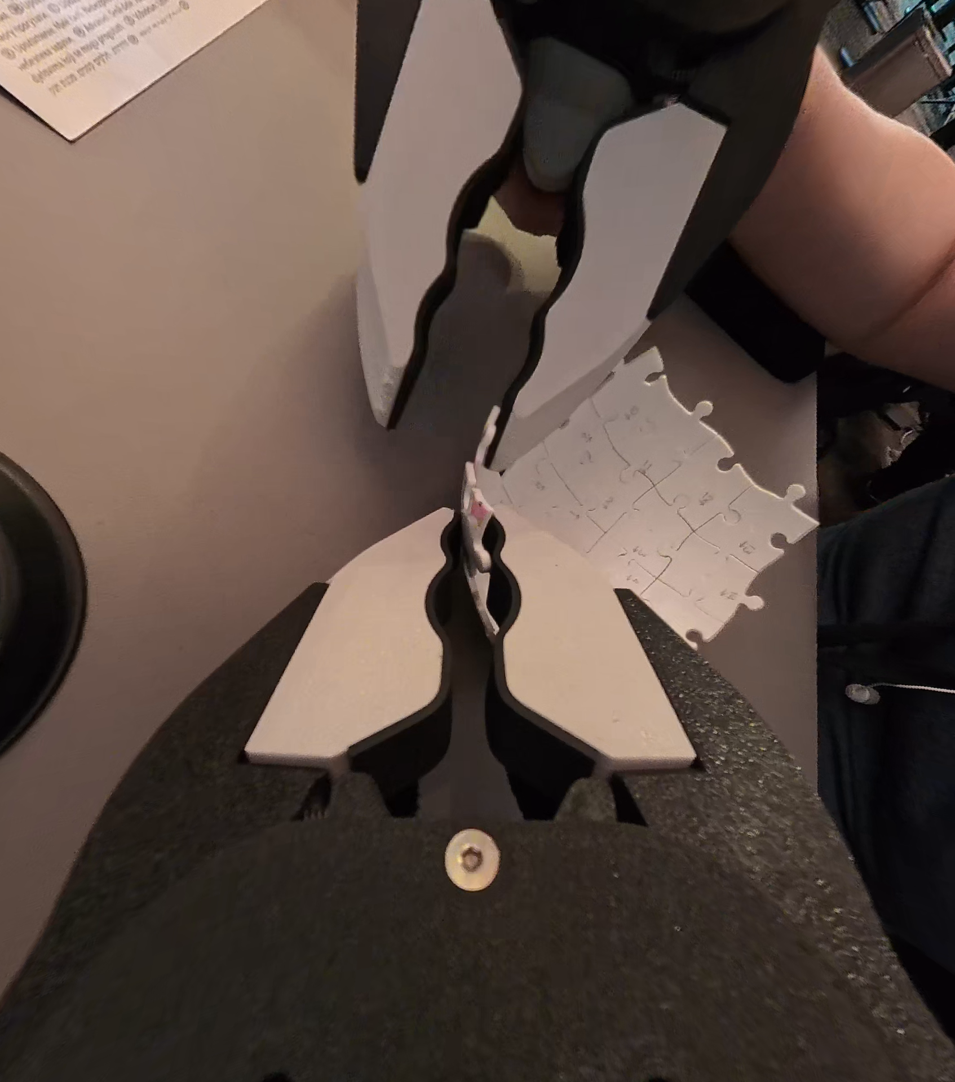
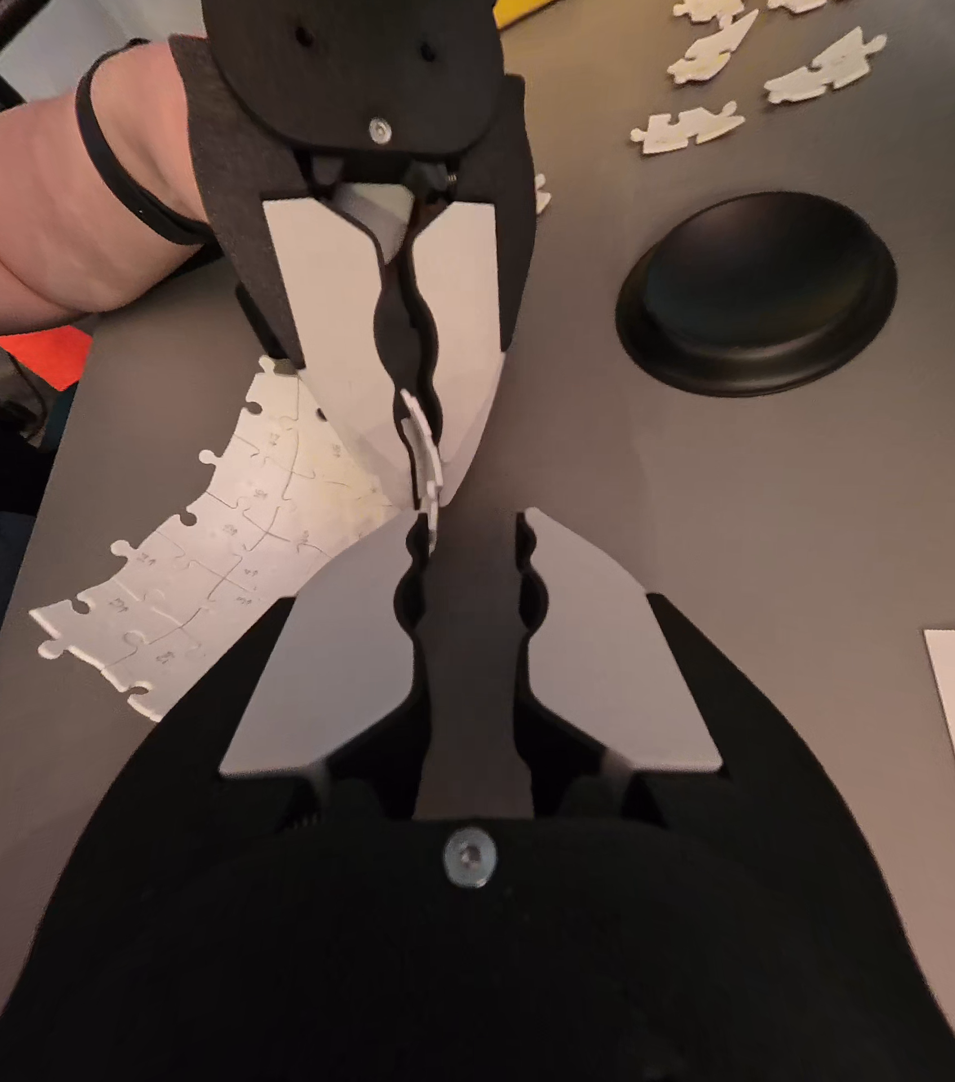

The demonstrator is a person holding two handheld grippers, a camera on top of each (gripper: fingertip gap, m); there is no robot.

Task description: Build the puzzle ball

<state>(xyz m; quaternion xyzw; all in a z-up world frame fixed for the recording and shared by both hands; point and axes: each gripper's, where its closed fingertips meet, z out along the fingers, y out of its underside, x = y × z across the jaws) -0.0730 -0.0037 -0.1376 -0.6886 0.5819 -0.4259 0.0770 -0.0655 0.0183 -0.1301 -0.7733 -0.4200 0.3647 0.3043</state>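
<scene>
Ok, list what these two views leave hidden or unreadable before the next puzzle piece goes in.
- Held puzzle piece: left wrist view, edge-on in the left tongs; printed face mostly hidden.
- Joined puzzle section: right wrist view, both tongs cover its inner end; the rest cannot be seen.
- Right tongs: whether their left finger touches the piece cannot be told.
- Loose pieces: right wrist view, some cut by the top edge.
- Black bowl: left wrist view, cropped by the left edge.

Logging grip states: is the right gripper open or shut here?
Open. In its own wrist view the right gripper shows a wide gap between its fingers; only the left gripper clamps the puzzle piece.
</scene>
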